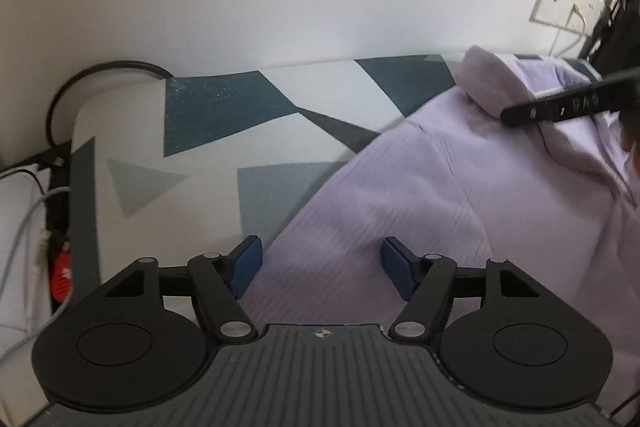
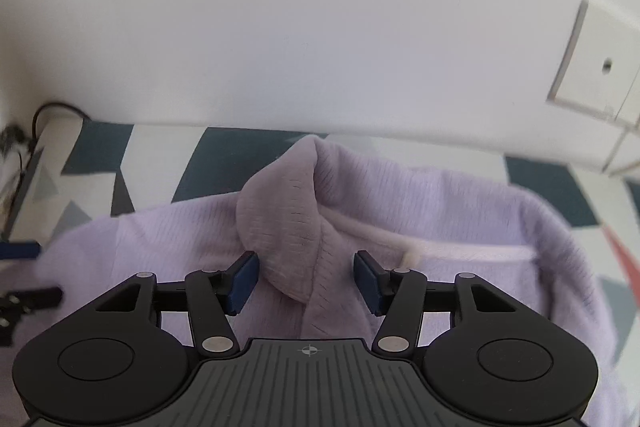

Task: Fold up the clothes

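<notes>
Your lilac top [image 1: 420, 187] lies spread on the patterned cloth [image 1: 224, 115], reaching from the middle of the table out toward 3 o'clock in the left view, with bare cloth from 9 to 12 o'clock. One part of it stands up in a rounded hump [image 2: 280, 211] at 12 o'clock in the right view, near the wall [image 2: 280, 27]; whether that is a sleeve or a collar you cannot tell from here.

Your left gripper [image 1: 322, 267] hangs over the top's left edge with its fingers wide apart and nothing between them but fabric lying flat below. Your right gripper [image 2: 306, 281] has its fingers apart too, one on each side of the hump's lower end, not pinching it.

This looks like an early step: the top seems unfolded, and you are lining up grasps. Next, I would judge, you need to bring the right fingers together on the hump, and set the left fingers down on the edge at 6 o'clock, so both can lift and carry a flap over. Take one layer cleanly; the knit looks soft and may bunch.
</notes>
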### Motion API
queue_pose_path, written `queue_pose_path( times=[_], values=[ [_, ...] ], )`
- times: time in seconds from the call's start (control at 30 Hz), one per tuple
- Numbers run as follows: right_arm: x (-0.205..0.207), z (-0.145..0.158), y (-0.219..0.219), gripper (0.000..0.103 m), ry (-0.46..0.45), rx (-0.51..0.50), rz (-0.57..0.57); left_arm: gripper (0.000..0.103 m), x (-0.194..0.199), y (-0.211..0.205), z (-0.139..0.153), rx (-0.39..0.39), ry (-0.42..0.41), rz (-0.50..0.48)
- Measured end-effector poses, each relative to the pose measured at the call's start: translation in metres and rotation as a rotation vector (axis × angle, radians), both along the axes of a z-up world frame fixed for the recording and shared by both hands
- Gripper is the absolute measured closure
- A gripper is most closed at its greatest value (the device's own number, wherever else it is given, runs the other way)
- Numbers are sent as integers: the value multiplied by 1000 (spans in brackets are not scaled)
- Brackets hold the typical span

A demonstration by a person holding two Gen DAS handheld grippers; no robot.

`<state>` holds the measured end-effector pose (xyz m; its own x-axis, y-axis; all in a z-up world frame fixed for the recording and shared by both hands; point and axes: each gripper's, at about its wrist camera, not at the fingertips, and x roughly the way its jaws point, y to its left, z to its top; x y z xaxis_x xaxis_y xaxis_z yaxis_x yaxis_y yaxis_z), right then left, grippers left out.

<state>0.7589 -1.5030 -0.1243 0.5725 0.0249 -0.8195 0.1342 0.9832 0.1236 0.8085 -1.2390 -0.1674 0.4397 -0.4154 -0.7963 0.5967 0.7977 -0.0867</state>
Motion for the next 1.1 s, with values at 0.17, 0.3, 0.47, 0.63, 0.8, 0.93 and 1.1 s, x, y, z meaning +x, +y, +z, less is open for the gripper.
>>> queue_pose_path(
  times=[0.17,0.3,0.47,0.63,0.8,0.93,1.1],
  values=[
    [-2,-9,12,67,-22,-83,53,95,-4,1,0,-51,-12,-4],
    [-1,-9,9,82,-50,-63,24,97,-15,-14,4,11,-87,-6],
    [10,-11,3,85,-77,-69,-4,96,-3,-16,3,-23,-111,63],
    [29,-13,-5,85,-97,-78,-26,96,17,-31,3,19,-164,63],
    [48,-16,-13,85,-115,-85,-42,96,37,-41,6,34,-162,86],
    [48,-13,-14,66,-99,-69,-55,67,34,-36,17,22,-143,92],
    [-2,21,-35,51,-126,-23,-73,60,5,-14,47,-43,-154,69]
  ],
)
